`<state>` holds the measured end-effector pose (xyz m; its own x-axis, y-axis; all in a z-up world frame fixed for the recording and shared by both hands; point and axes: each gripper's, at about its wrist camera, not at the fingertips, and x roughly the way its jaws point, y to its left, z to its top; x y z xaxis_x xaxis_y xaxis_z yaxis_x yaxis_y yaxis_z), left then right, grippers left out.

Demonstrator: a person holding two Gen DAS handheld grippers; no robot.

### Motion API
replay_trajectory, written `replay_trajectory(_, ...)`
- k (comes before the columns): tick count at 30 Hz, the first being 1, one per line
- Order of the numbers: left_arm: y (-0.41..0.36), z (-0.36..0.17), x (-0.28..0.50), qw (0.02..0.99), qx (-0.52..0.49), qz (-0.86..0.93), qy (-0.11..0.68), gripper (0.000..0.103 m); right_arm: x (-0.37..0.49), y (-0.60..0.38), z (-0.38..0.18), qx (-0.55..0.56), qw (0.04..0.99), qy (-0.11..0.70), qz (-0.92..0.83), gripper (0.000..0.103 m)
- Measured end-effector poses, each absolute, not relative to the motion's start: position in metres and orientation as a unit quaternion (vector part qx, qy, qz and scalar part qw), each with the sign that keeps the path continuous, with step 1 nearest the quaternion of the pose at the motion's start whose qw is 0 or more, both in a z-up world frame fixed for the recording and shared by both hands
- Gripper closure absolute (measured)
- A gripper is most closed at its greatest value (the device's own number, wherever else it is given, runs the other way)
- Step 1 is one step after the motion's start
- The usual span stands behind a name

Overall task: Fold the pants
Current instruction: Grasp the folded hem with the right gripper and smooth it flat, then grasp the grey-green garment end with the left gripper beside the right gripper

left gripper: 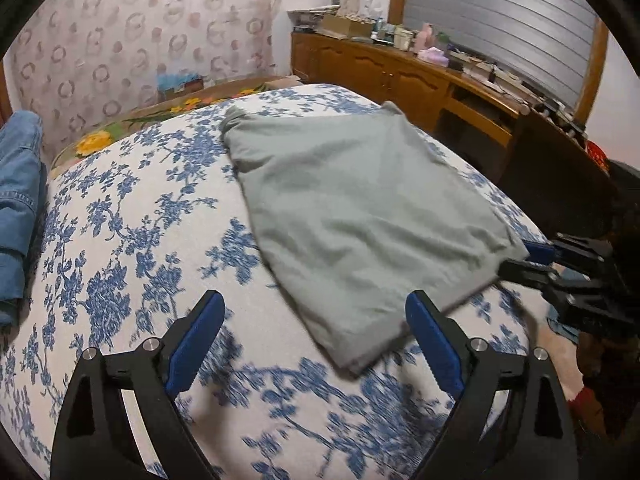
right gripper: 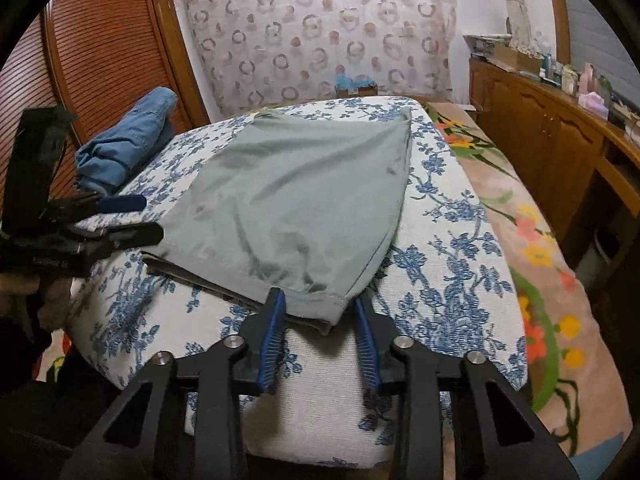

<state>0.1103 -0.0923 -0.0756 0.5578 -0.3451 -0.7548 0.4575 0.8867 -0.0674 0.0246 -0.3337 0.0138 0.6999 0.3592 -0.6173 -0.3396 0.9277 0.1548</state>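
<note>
Grey-green pants (left gripper: 360,216) lie folded flat on a white cushion with blue flowers (left gripper: 132,240); they also show in the right wrist view (right gripper: 288,200). My left gripper (left gripper: 316,312) is wide open and empty, its fingers either side of the pants' near corner, above the cushion. It also shows in the right wrist view (right gripper: 140,216) at the pants' left edge. My right gripper (right gripper: 320,300) is open, its jaws straddling the pants' near hem corner without clamping it. It shows in the left wrist view (left gripper: 524,260) at the pants' right corner.
Folded blue jeans (right gripper: 124,136) lie at the cushion's far left edge. A floral blanket (right gripper: 532,248) covers the bed to the right. A wooden sideboard (left gripper: 384,76) with clutter runs along the right wall. A louvred wooden door (right gripper: 100,44) stands at the left.
</note>
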Motion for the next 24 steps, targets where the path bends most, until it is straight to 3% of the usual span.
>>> replay_trajectory(6,-0.091,-0.086,0.112,0.874,0.057,-0.226,0.426,0.012,0.025,-0.332,0.012,0.023,0.921,0.336,0.197,0.085)
replay_trajectory(8,-0.088,-0.087,0.111,0.873,0.047,-0.229,0.427,0.021,0.025,-0.334,0.011,0.028,0.921,0.333,0.198,0.089)
replay_trajectory(10,-0.085,-0.086,0.108,0.872,0.034,-0.238,0.426,0.039,0.025,-0.333,0.01,0.031,0.922,0.332,0.198,0.089)
replay_trajectory(15,-0.079,-0.08,0.1,0.873,0.002,-0.251,0.418,0.054,0.025,-0.331,0.008,0.031,0.922,0.331,0.198,0.09)
replay_trajectory(21,-0.085,-0.09,0.103,0.866,0.006,-0.248,0.434,0.056,0.024,-0.329,0.008,0.038,0.922,0.33,0.199,0.09)
replay_trajectory(24,-0.091,-0.091,0.1,0.866,0.019,-0.253,0.432,0.049,0.024,-0.328,0.008,0.041,0.922,0.329,0.2,0.09)
